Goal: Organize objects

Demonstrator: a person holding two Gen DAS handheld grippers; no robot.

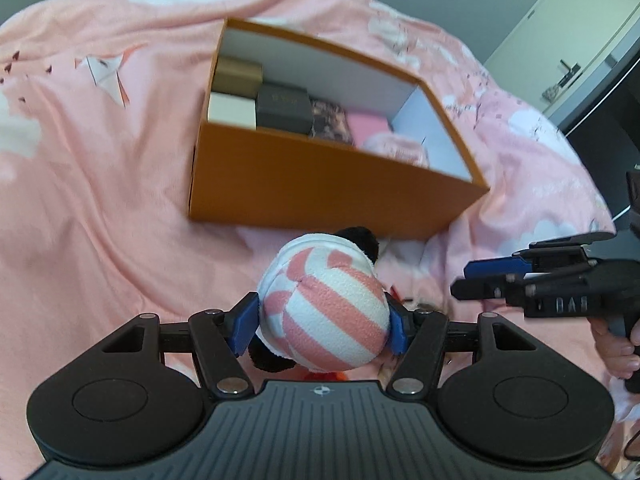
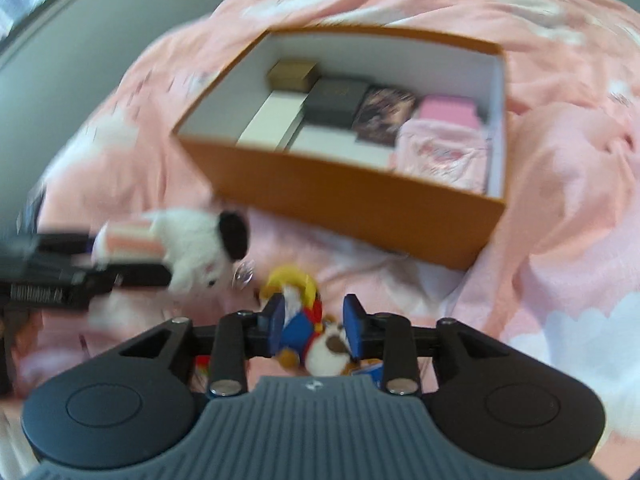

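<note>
My left gripper (image 1: pixel 322 322) is shut on a plush toy (image 1: pixel 324 308) with a pink-and-white striped body and black ears, held just in front of the orange box (image 1: pixel 320 188). The plush also shows in the right wrist view (image 2: pixel 180 248), gripped at the left. My right gripper (image 2: pixel 314 330) is open, its blue pads (image 2: pixel 354 332) either side of a small figure (image 2: pixel 298 320) with a yellow hat, blue and red clothes, lying on the bed; the pads do not press it. The right gripper also shows in the left wrist view (image 1: pixel 480 284).
The orange box (image 2: pixel 360 204) stands open on a pink bedspread (image 1: pixel 100 184). It holds several small boxes (image 2: pixel 336 100) and a pink pouch (image 2: pixel 444 152). A brown-and-white toy (image 2: pixel 328 350) lies beside the figure. A door (image 1: pixel 576 40) stands at far right.
</note>
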